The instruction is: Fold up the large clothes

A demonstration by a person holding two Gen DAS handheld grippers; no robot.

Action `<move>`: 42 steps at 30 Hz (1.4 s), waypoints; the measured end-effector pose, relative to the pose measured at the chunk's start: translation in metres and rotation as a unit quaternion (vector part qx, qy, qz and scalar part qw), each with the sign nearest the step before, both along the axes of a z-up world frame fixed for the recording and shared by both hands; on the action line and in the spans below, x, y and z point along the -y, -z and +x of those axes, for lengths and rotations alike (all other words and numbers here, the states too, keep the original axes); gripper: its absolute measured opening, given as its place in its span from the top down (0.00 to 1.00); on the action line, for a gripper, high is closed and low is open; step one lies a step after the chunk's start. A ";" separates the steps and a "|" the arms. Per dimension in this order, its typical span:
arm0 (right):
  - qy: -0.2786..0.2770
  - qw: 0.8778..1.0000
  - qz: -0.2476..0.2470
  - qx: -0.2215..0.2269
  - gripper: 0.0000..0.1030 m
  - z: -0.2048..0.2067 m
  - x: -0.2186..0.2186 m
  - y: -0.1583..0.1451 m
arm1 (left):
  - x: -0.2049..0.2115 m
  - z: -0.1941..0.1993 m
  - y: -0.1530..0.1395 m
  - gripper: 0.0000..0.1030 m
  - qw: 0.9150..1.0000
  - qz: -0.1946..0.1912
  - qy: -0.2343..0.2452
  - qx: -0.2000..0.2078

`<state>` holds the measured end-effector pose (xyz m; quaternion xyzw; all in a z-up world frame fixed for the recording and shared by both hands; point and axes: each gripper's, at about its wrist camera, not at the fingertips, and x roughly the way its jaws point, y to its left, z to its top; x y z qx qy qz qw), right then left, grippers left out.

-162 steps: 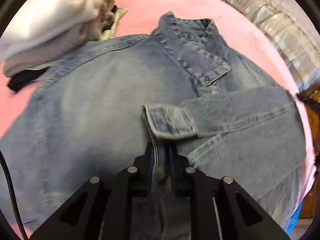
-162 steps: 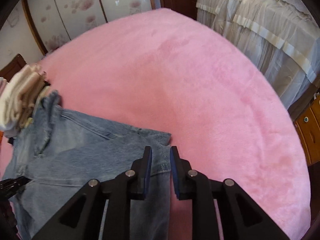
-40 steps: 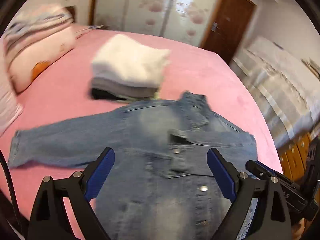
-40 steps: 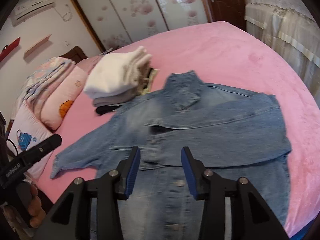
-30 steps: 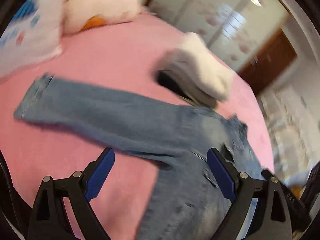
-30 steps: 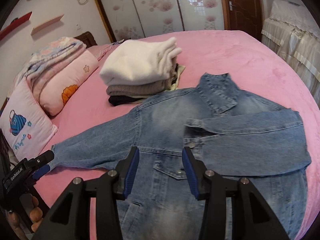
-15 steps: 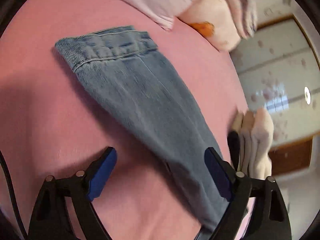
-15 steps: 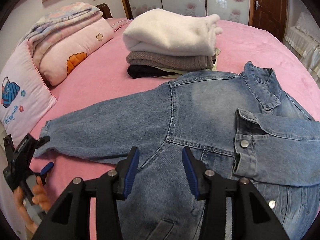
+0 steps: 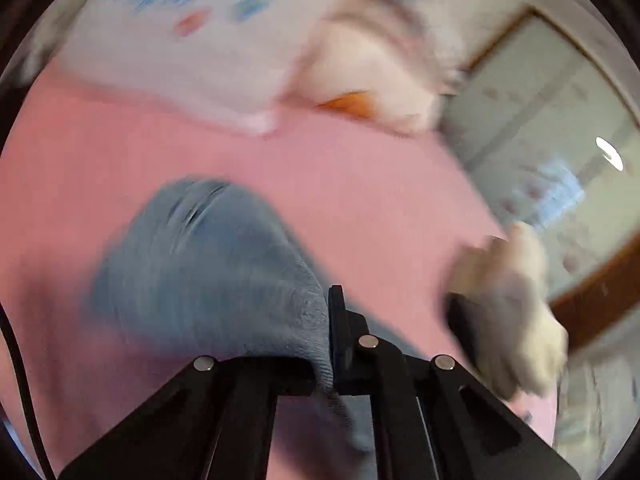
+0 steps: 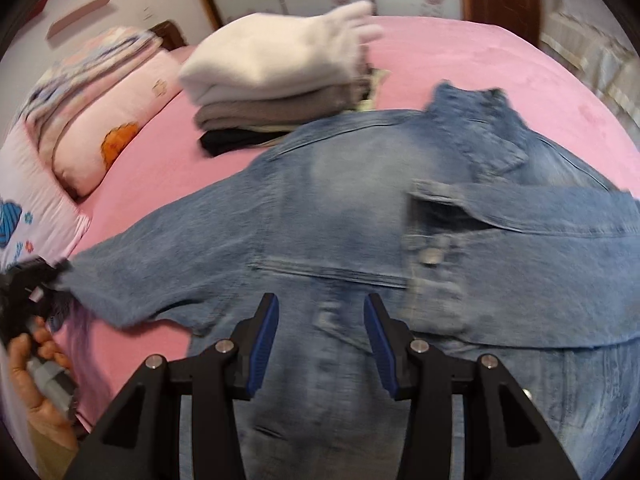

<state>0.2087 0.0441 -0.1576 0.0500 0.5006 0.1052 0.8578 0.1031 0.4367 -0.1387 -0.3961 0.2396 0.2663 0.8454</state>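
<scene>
Left sleeve cuff pinched, ready to fold inward

At far left the left gripper (image 9: 331, 336) has just clamped shut on the cuff of the denim jacket (image 10: 360, 216); the sleeve (image 10: 168, 248) runs long from there rightward to the jacket's body, spread on the pink bed (image 10: 460, 52); the right gripper (image 10: 319, 340), fingers parted and empty, hovers over the jacket's front; the fold should carry the cuff rightward

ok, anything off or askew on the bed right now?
Nothing damaged or spilled. The denim jacket lies half folded: one sleeve is already across the chest, the other sleeve is stretched out toward the pillows, its cuff pinched in the left gripper, which has just closed. The folded stack leans slightly but sits intact.
</scene>
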 end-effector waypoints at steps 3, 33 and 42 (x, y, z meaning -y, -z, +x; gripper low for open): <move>0.031 0.999 0.008 0.008 0.57 -0.003 0.036 -0.006 | 0.066 0.027 -0.056 0.98 0.993 0.057 0.100 0.040; 0.016 0.998 0.012 0.052 0.57 -0.019 0.173 -0.028 | 0.338 0.036 -0.033 0.21 0.861 0.107 0.491 -0.083; -0.171 0.973 -0.126 0.086 0.56 -0.017 0.057 -0.010 | 0.235 0.030 0.031 0.24 0.910 0.033 0.377 -0.170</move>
